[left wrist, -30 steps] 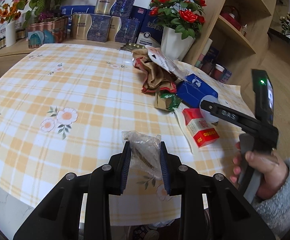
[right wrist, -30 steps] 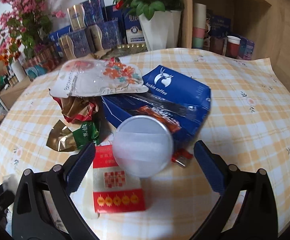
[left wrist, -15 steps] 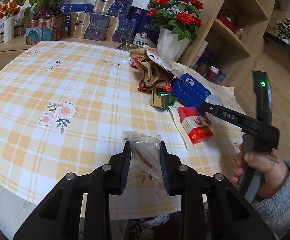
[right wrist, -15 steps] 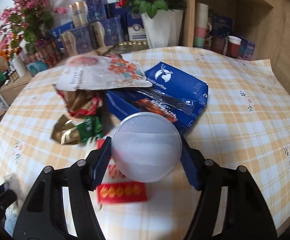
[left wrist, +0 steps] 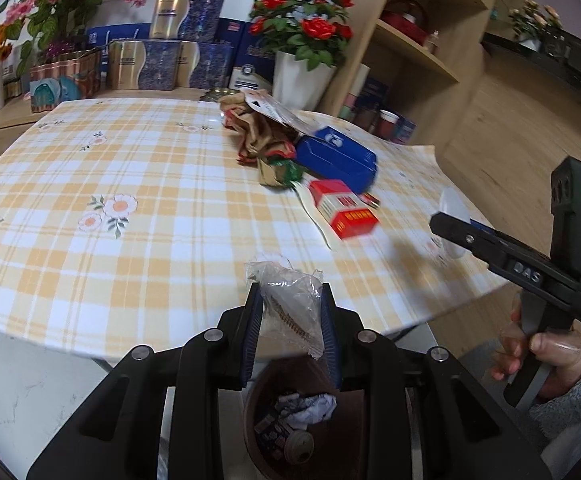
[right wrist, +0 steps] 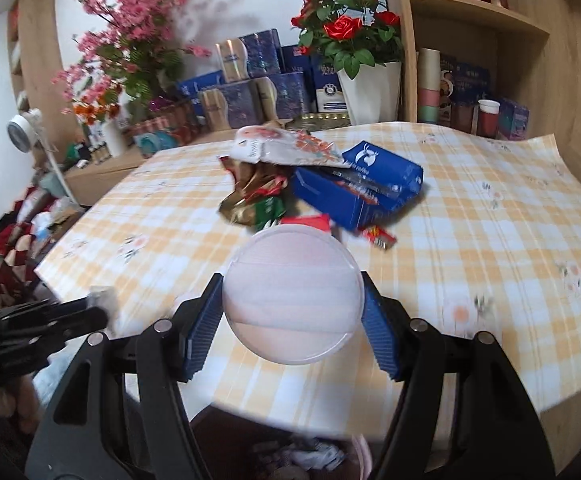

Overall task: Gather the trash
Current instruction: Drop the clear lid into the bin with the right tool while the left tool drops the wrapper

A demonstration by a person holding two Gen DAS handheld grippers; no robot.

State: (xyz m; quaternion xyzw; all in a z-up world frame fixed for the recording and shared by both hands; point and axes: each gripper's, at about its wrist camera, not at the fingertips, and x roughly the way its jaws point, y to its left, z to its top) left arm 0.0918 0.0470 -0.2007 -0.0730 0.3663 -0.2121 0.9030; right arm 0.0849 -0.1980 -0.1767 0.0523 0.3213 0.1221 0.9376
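My left gripper [left wrist: 289, 320] is shut on a crumpled clear plastic wrapper [left wrist: 290, 300] and holds it at the table's near edge, above a brown trash bin [left wrist: 290, 432] with rubbish in it. My right gripper [right wrist: 292, 312] is shut on a round white plastic lid [right wrist: 292, 296] and holds it above the table's near edge; the lid also shows in the left wrist view [left wrist: 452, 220]. A pile of trash remains on the table: a red box [left wrist: 344, 208], a blue coffee box [right wrist: 358, 192], gold and green wrappers [right wrist: 254, 200] and a white printed bag [right wrist: 282, 146].
The table has a yellow checked cloth [left wrist: 130, 200]. A white pot of red roses [right wrist: 370, 84], blue gift boxes [left wrist: 170, 64] and a pink flower arrangement [right wrist: 138, 40] stand behind it. A wooden shelf unit [left wrist: 410, 48] is at the right.
Both grippers pulled back from the pile toward the table's near edge. The right gripper shut on the white lid and lifted it. The bin has come into view below the left gripper.
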